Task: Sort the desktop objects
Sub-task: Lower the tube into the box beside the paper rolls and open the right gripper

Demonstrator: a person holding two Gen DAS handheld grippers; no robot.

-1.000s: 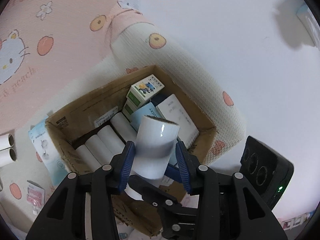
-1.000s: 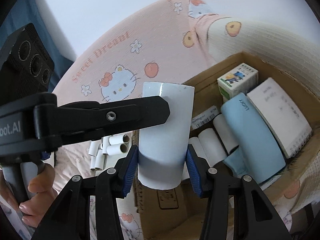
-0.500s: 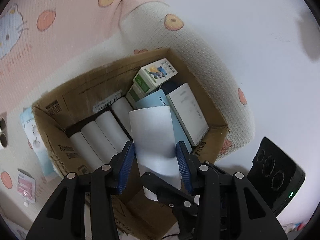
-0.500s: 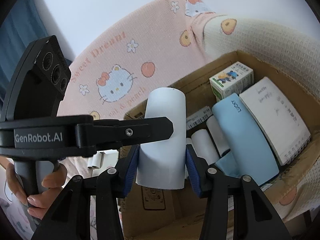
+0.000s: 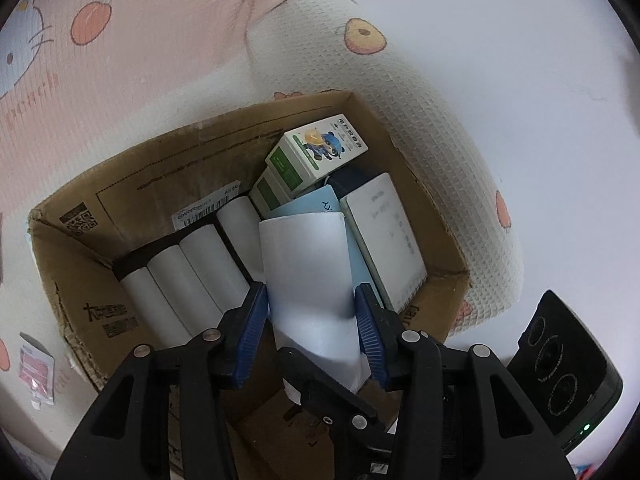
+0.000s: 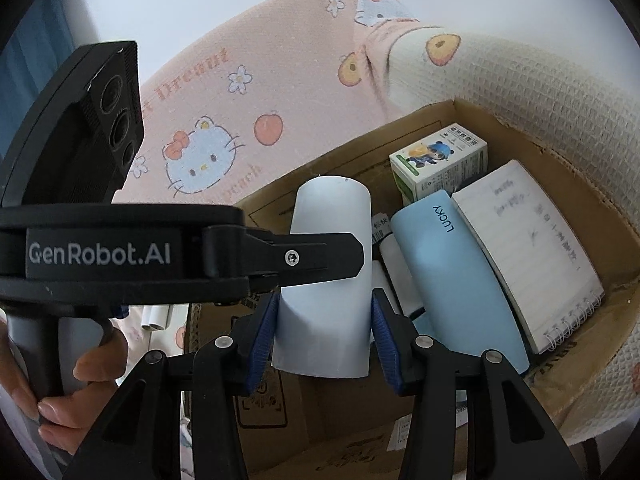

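Pink cartoon-cat cloth (image 6: 224, 120) covers the desk and bunches around an open brown cardboard box (image 5: 132, 208).

Item in hand: one white paper cylinder (image 5: 308, 272), held above the box opening. You have both tongs on it. The left gripper (image 5: 310, 316) pinches it low down, blue pads pressed to either side. The right gripper (image 6: 324, 324) does the same from its own angle, and the left tool's black finger crosses the roll's front in that view.

Box contents: a row of small white paper rolls (image 5: 192, 276) at the left; a light-blue "LUCKY" case (image 6: 452, 280) and a white spiral notebook (image 6: 532, 256) at the right; a green-and-white cartoon carton (image 5: 316, 156) at the far wall.

Risks, as a judgement: the thin roll looks easily crushed under two clamps. If you release one tong late, the roll may twist or tip. The free slot beside the row looks narrow, so the roll may land on the blue case and not settle.
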